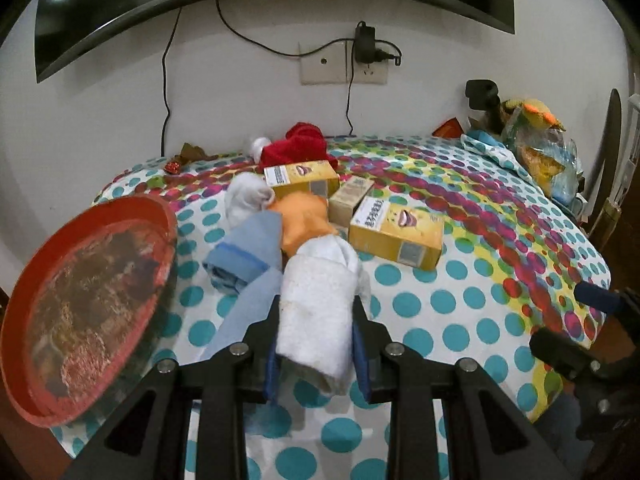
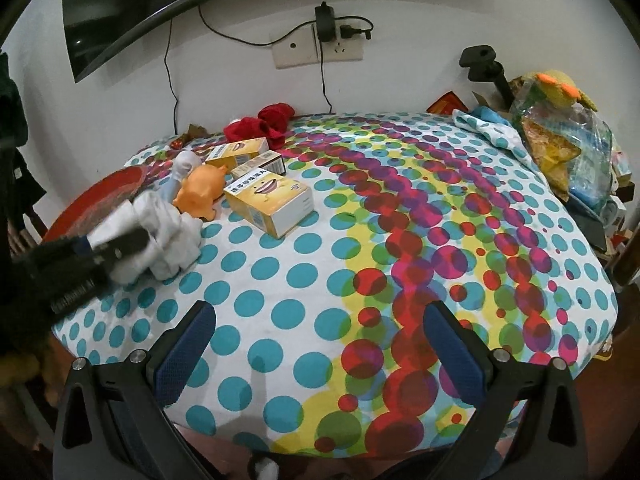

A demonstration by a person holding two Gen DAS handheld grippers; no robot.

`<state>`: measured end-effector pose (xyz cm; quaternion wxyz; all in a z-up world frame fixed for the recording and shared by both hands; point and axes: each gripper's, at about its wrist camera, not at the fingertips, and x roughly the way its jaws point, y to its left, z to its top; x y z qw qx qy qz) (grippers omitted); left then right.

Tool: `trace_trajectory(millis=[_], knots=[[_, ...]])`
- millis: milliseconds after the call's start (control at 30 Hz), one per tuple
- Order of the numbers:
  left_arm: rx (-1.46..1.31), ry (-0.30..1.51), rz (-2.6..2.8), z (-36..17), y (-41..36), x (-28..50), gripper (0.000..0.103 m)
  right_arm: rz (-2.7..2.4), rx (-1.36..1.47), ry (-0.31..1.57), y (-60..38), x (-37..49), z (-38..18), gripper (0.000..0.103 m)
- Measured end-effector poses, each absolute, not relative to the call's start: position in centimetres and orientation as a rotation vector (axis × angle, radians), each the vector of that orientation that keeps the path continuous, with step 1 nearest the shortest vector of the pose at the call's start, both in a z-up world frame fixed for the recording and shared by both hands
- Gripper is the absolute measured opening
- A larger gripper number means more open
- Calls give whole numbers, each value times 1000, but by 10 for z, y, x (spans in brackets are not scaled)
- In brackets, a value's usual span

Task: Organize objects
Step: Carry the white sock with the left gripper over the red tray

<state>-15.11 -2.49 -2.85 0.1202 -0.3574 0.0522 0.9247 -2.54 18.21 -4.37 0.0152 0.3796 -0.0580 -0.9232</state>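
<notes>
White rolled sock point(image 1: 320, 300) is sitting clamped in the left gripper point(image 1: 316, 320) beside the red tray point(image 1: 24, 360), which is looking empty, while the right gripper point(image 2: 320, 344) is hanging wide open and boxes point(image 1: 396, 232), toy point(image 1: 304, 220) and other socks point(image 1: 244, 252) are waiting unsorted.

White rolled sock point(image 1: 320, 300) clamped in left gripper point(image 1: 316, 344); blue sock point(image 1: 244, 256) at 10 o'clock, yellow box point(image 1: 396, 232) at 1 o'clock.
</notes>
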Motion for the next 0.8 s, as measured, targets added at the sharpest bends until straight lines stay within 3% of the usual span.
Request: trace_trajectory(millis=[33,133,200,267,300,333,567,800], knots=[[-1041,141,2697,-30,-25,-150,31,-2869,1183,-182,182,-25,-44,103],[-1061,155,2687,-34,-22,-149,50,-2860,1178,-170,178,-24,-43,103],[-1066,133,2674,-35,-26,-149,52,-2859,1171,-154,174,-24,-42,103],[-1028,135,2692,-30,-28,-146,49,-2860,1163,-141,173,-23,-41,103],[-1017,143,2688,-27,-27,-145,31,-2861,1161,-136,172,-22,-41,103],[-1019,143,2671,-23,-27,-145,28,-2861,1161,-134,172,-22,-41,103],[-763,23,2828,61,-73,-145,28,-2855,1178,-163,173,-23,-43,103],[-804,48,3058,97,-154,-174,28,-2842,1180,-138,169,-24,-45,103]])
